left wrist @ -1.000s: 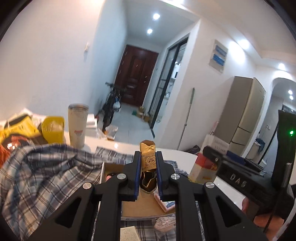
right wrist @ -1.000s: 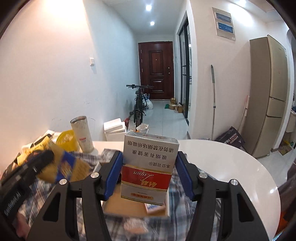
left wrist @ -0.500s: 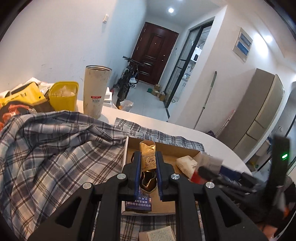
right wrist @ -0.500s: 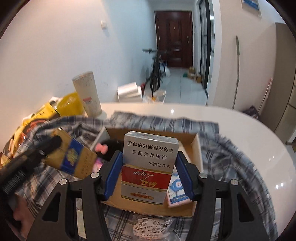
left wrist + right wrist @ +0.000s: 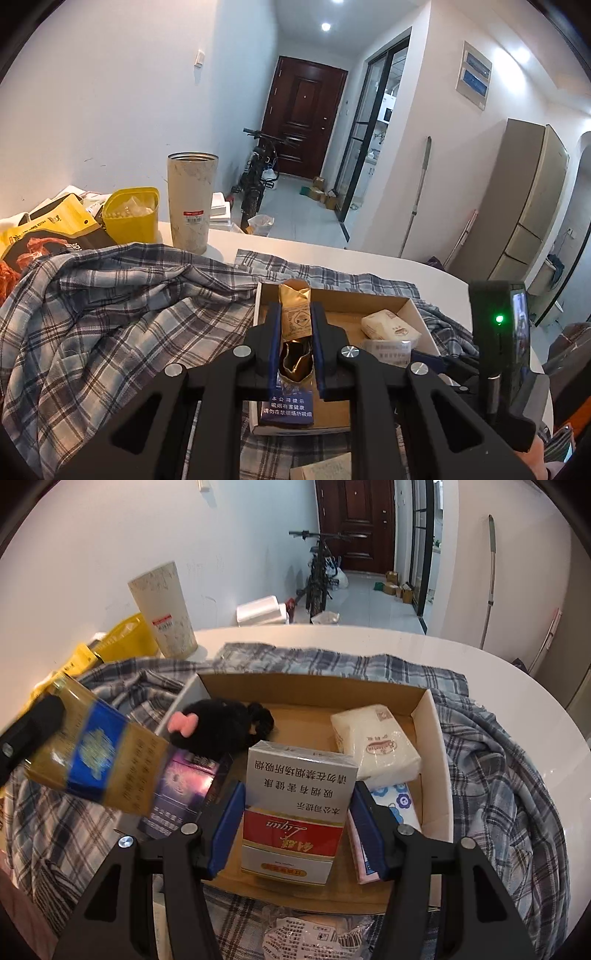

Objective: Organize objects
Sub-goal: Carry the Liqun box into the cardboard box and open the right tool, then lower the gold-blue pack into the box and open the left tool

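Gripping two cigarette packs, both over the box [image 5: 430, 716]: white-and-red pack [image 5: 301, 812] clamped across its broad faces in the right gripper [image 5: 297, 827], poised above the cardboard floor; gold-and-blue pack [image 5: 294, 314] pinched narrow-wise in the left gripper [image 5: 295, 332], jaws nearly together, crumpled foil top showing. Probably light, thin card, easy to dent, so best held by the flat faces with modest squeeze; glossy wrap likely slick. Already lying in the box: black plush [image 5: 221, 727] with a pink bow, wrapped tissue pack [image 5: 373, 742], purple carton [image 5: 184, 794], flowered packet [image 5: 395, 801]. Sitting on a rumpled plaid shirt [image 5: 103, 317], soft and uneven, so liable to rock. Spread over a round white bench [image 5: 535, 694], with a tall tumbler [image 5: 192, 203], yellow tub [image 5: 129, 218] and snack bags [image 5: 44, 236] at the far left edge. Beyond: tiled hallway, bicycle [image 5: 258, 173], dark door [image 5: 299, 118], fridge [image 5: 524, 206].
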Motion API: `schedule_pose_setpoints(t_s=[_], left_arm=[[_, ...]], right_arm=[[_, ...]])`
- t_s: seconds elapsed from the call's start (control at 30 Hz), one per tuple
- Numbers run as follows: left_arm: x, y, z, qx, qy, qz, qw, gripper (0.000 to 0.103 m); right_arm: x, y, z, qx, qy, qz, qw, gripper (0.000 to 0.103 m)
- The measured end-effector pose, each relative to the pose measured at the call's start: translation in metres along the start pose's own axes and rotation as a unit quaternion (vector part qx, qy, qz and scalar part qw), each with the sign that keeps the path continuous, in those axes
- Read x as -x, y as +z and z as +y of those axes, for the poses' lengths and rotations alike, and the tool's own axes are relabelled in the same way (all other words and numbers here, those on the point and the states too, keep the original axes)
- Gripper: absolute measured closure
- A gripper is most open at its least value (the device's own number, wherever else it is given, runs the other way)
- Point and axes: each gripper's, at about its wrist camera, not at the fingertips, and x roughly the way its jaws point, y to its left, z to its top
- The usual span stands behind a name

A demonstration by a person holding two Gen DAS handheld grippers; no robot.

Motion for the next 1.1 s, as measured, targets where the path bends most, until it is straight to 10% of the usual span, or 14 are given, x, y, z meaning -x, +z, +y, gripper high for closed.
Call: schedule_pose_setpoints(t_s=[0.53, 1.1], left_arm=[[0.0, -0.003, -0.007, -0.009, -0.027, 0.001, 0.9996, 0.087], [-0.046, -0.029, -0.01, 0.024, -0.087, 0.094, 0.9915, 0.087]], right_arm=[[0.038, 0.006, -0.015, -0.001, -0.007, -0.038, 0.999, 0.03], [0.039, -0.007, -0.057, -0.054, -0.022, -0.059, 0.997, 0.02]])
